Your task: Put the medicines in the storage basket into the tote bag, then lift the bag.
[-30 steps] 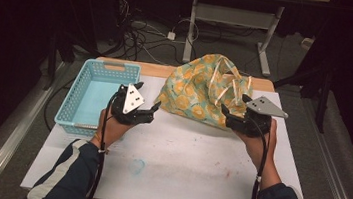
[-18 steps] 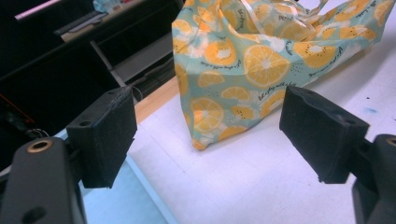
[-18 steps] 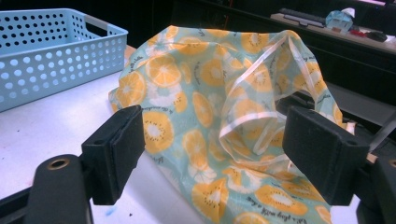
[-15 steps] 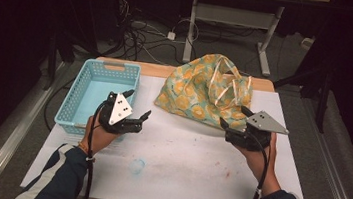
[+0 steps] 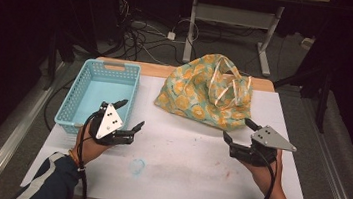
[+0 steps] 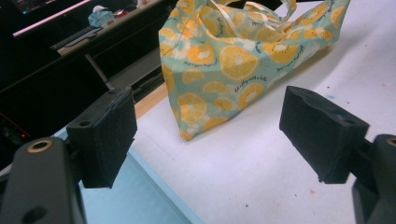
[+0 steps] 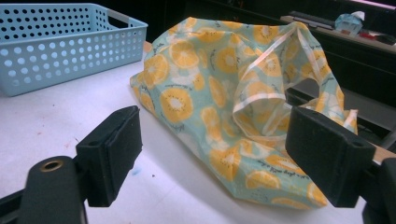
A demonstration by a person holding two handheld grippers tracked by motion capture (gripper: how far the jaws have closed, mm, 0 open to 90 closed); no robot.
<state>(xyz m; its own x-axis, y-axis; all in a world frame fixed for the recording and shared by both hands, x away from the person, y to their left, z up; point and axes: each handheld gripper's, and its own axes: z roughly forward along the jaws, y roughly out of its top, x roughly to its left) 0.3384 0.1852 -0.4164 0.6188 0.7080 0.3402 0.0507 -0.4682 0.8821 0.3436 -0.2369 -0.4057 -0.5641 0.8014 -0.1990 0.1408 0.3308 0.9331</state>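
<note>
- The bag (image 5: 206,90), teal cloth printed with orange slices, lies slumped at the upper centre of the high view, on the far part of the white table (image 5: 187,166); its pale handles droop over its right half.
- The left gripper (image 5: 128,118) sits at lower left centre of that view, just right of the basket (image 5: 95,93), jaws spread wide with nothing between them.
- The right gripper (image 5: 238,130) sits at lower right centre, just below the bag's lower right corner and apart from it; its jaws have just been opening and stand wide, with nothing between them.
- In the left gripper view the bag (image 6: 233,60) takes the upper centre, beyond the two black pads (image 6: 105,135), with bare table between.
- In the right gripper view the bag (image 7: 224,107) spreads across the centre and right, and the basket (image 7: 60,44) stands at upper left.
- A faint teal smudge (image 5: 137,165) marks the table near the lower centre of the high view.
</note>
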